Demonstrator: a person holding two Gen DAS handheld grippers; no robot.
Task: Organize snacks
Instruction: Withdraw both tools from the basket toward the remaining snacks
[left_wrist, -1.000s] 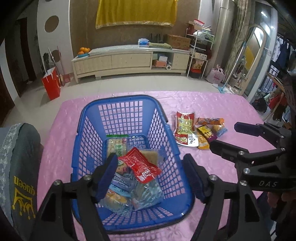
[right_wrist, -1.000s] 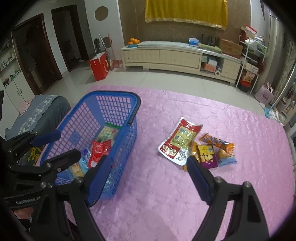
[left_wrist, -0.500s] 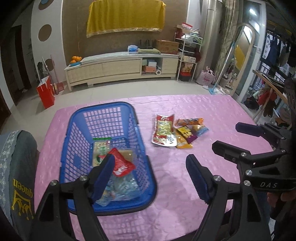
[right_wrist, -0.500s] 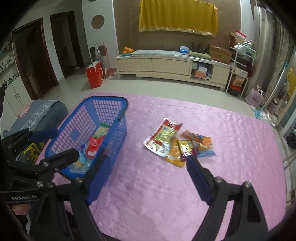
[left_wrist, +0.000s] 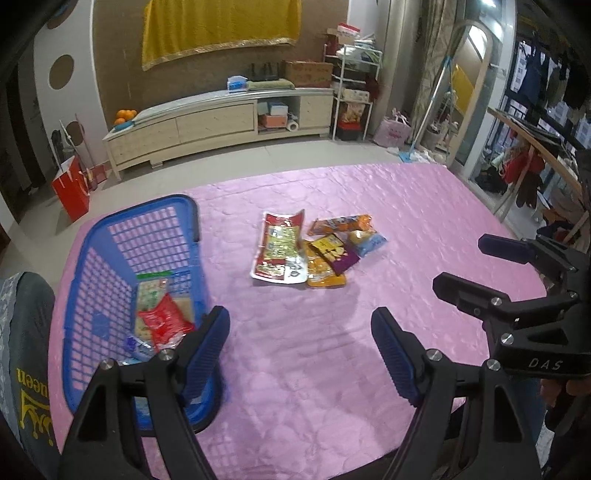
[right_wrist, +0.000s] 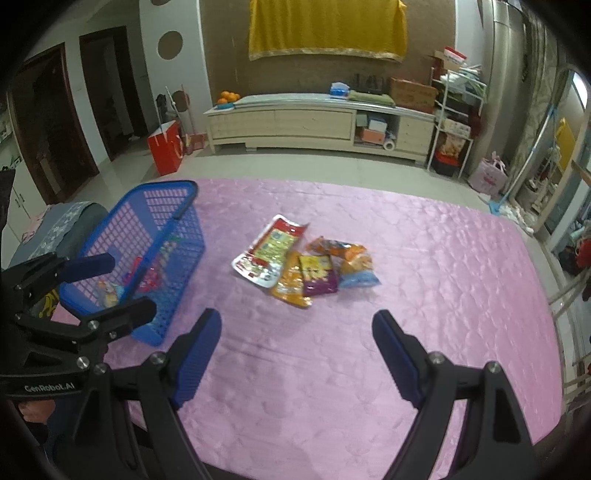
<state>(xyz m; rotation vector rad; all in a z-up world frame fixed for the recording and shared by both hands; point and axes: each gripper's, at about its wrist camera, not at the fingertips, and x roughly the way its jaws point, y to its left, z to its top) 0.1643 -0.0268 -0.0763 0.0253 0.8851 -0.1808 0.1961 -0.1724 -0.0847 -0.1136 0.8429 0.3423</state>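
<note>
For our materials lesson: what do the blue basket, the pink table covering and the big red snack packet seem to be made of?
Blue basket: moulded plastic by the look, rigid lattice walls with a smooth rim.
Pink table covering: probably satin-like quilted fabric; puckered stitching and a soft sheen.
Big red snack packet: likely glossy printed plastic film; it curls at the top edge and catches light.
</note>
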